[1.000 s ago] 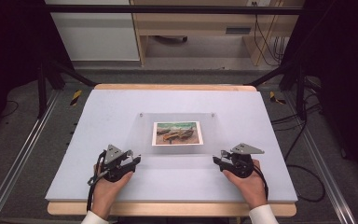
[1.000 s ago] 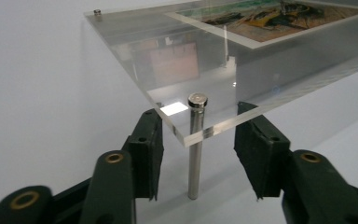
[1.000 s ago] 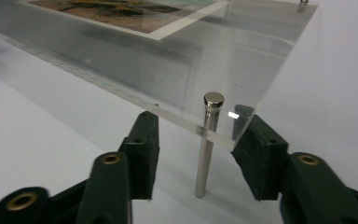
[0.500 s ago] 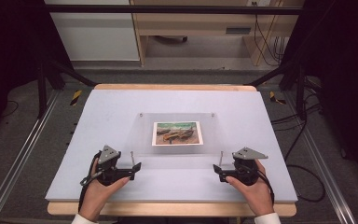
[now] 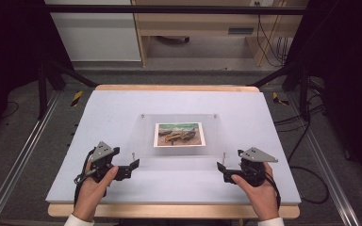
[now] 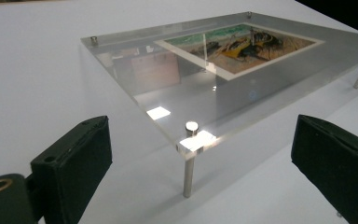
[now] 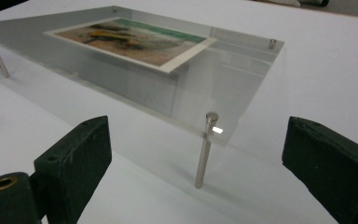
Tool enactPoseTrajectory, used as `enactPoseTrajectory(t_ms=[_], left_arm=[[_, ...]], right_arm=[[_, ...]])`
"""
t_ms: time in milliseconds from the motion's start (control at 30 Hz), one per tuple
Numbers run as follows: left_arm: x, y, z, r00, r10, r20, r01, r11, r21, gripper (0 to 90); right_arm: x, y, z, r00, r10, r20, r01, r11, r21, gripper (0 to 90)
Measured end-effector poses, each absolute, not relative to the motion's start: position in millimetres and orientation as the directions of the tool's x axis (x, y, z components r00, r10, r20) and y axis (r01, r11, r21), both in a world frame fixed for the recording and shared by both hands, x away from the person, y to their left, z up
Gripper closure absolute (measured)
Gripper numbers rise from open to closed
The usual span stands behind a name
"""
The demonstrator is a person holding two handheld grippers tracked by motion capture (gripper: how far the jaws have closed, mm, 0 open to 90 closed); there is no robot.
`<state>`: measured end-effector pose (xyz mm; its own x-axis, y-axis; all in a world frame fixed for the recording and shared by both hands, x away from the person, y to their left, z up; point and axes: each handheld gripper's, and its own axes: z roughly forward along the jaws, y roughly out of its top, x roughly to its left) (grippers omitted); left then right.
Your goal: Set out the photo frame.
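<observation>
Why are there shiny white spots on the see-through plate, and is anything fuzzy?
Left gripper view: lamp glare makes bright patches on the clear plate by its corner post. Right gripper view: a small glint on the near post, which casts a soft shadow. Both views: the black jaws look a bit soft. High view: dim edges, evenly lit table.

table [image 5: 122, 113]: white top, wood edge | on it: clear acrylic frame [image 5: 146, 136] standing on metal pins
</observation>
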<state>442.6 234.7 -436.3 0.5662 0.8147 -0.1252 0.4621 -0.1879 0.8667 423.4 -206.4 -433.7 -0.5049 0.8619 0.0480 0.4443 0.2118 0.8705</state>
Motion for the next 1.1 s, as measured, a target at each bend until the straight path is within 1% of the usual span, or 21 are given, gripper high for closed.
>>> enactPoseTrajectory(t_ms=[133,233,300,433,600,767,833,1100], left_arm=[[455.9,229.8,-425.4,0.581,0.804,-0.128,0.472,-0.204,0.858,5.1],[467.5,223.3,-418.5,0.584,0.801,-0.131,0.48,-0.211,0.851,6.6],[474.9,218.6,-414.9,0.589,0.797,-0.129,0.478,-0.215,0.851,6.9],[487.8,211.0,-413.0,0.586,0.803,-0.111,0.478,-0.232,0.847,8.7],[491.1,206.7,-420.0,0.562,0.821,-0.102,0.491,-0.232,0.84,13.5],[495.4,210.4,-428.8,0.522,0.84,-0.146,0.529,-0.184,0.829,17.8],[495.3,211.3,-433.0,0.516,0.838,-0.179,0.551,-0.164,0.818,19.2],[492.0,214.6,-448.6,0.492,0.827,-0.272,0.611,-0.105,0.785,17.5]], right_arm=[[430.7,-200.1,-424.7,-0.504,0.863,0.033,0.436,0.222,0.872,11.8],[440.6,-196.7,-418.2,-0.504,0.862,0.059,0.451,0.205,0.869,15.3],[450.7,-192.6,-415.4,-0.515,0.855,0.065,0.468,0.217,0.857,16.5],[462.1,-190.4,-416.7,-0.514,0.853,0.092,0.5,0.211,0.84,18.0],[477.7,-190.7,-426.5,-0.506,0.853,0.128,0.567,0.217,0.795,20.5],[487.5,-194.2,-433.8,-0.482,0.861,0.162,0.595,0.186,0.782,22.7],[490.7,-195.2,-436.1,-0.477,0.86,0.184,0.606,0.17,0.777,23.4],[497.0,-196.2,-441.6,-0.465,0.851,0.245,0.643,0.134,0.754,21.2]])
